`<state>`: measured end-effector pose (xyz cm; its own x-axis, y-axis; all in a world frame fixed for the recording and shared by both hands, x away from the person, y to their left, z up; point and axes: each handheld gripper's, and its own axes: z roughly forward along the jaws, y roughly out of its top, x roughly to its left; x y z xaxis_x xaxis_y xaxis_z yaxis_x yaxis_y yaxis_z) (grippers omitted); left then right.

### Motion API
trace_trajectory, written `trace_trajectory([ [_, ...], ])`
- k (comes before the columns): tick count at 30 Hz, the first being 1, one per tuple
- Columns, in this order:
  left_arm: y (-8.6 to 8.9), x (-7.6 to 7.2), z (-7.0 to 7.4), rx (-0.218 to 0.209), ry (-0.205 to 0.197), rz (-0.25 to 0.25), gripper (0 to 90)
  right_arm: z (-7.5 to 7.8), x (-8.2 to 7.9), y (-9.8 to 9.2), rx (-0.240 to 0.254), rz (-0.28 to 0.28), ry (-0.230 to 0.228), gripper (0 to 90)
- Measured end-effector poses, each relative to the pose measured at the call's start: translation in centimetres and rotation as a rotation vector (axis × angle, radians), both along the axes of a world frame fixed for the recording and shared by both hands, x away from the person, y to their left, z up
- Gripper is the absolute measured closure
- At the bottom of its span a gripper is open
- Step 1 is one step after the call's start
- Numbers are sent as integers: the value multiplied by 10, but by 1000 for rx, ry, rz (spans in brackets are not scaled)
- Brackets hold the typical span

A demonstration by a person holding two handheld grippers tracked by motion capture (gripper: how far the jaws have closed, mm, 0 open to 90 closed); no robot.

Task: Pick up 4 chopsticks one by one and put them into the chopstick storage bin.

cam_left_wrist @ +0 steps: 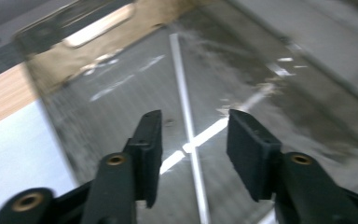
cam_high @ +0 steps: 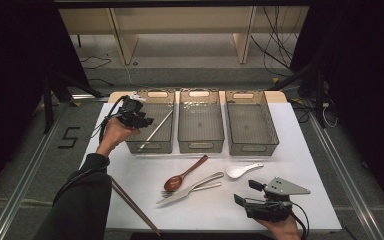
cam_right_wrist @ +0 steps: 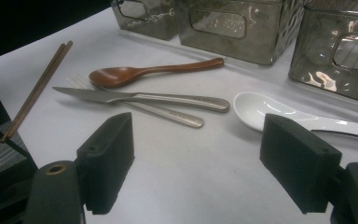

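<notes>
High view: white table (cam_high: 215,210) carrying three clear bins in a row at its far edge; left gripper (cam_high: 136,116) held over the left bin (cam_high: 151,145), in which silver chopsticks (cam_high: 156,131) lie slanted on the floor, free of the jaws. Near side of the table: wooden spoon (cam_high: 185,174), knife (cam_high: 192,188) lying across a fork (cam_high: 207,187), white ceramic spoon (cam_high: 242,170), brown wooden chopsticks (cam_high: 134,206) overhanging the front-left edge, and the right gripper (cam_high: 244,192) resting near the front-right, well apart from the cutlery. Left gripper view: adds what the high view cannot resolve, namely the two silver chopsticks crossing each other on the bin floor directly below the gap between the jaws, which stand apart with nothing pinched. Right gripper view: jaws spread wide over bare table, nothing between them; ceramic spoon just beyond the right-hand jaw; knife blade overlapping the fork tines; bins behind.
</notes>
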<state>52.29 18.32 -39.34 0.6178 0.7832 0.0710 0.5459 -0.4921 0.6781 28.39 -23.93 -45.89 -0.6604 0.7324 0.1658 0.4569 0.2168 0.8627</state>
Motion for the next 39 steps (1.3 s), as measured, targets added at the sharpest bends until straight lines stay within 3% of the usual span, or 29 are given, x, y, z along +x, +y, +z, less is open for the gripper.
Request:
trace_trajectory([
  [9,-17,-30,16,26,19,-116,303,0,0,0,-1,-2,2,266],
  [11,-21,-38,18,22,22,-151,291,0,0,0,-3,-2,2,266],
  [16,-36,-59,18,63,33,-267,268,0,0,0,-3,-1,2,266],
  [24,-50,-78,5,75,63,-382,242,0,0,0,-2,-2,1,266],
  [29,-58,-84,-10,66,66,-394,253,0,0,0,-3,0,0,266],
  [33,-66,-89,-19,102,76,-439,271,0,0,0,-2,-1,2,266],
  [39,-77,-89,-34,133,78,-452,294,0,-1,0,-2,1,1,267],
])
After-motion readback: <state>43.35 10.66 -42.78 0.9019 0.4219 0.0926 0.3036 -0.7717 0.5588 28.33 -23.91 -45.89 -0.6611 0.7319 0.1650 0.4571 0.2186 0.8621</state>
